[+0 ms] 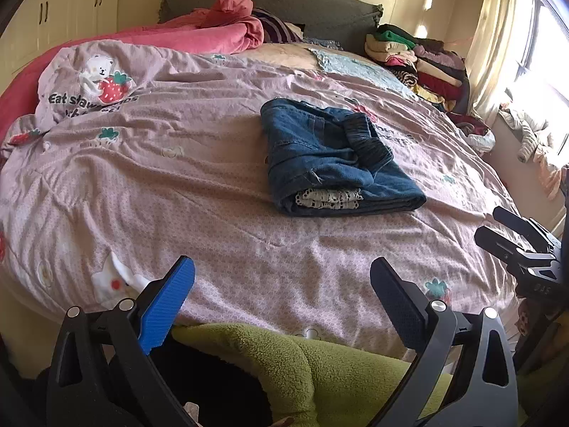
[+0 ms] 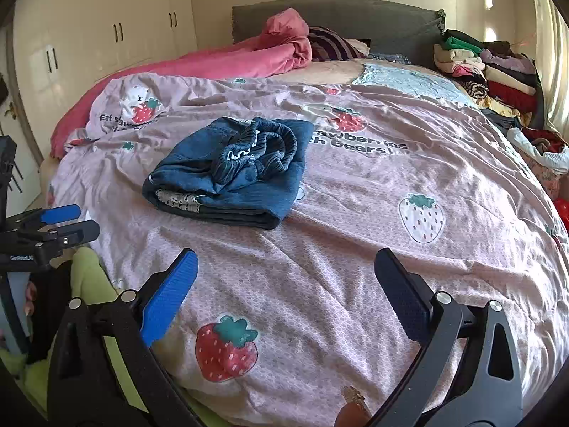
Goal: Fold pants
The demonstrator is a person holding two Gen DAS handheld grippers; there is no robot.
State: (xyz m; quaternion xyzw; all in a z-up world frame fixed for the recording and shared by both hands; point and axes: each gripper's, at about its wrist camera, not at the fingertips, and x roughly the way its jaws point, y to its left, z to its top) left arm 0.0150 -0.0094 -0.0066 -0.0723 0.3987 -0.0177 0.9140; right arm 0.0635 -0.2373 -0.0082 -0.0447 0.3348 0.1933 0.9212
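Observation:
Blue denim pants (image 1: 334, 160) lie folded into a compact bundle on the pink strawberry-print quilt (image 1: 177, 185), the elastic waistband on top and a patterned lining showing at the near fold. The same pants (image 2: 231, 174) sit left of centre in the right wrist view. My left gripper (image 1: 282, 281) hangs open over the bed's near edge, well short of the pants, with nothing between its fingers. My right gripper (image 2: 286, 274) is also open and empty, near the front of the quilt (image 2: 355, 249). Each gripper shows at the other view's edge: right gripper (image 1: 498, 227), left gripper (image 2: 74, 220).
A stack of folded clothes (image 1: 419, 60) sits at the bed's far right by the grey headboard (image 1: 284, 3). A pink blanket (image 1: 213, 32) is bunched at the back. A green fleece garment (image 1: 302, 366) lies below my left gripper. Wardrobe doors (image 2: 106, 35) stand left, curtain and window right.

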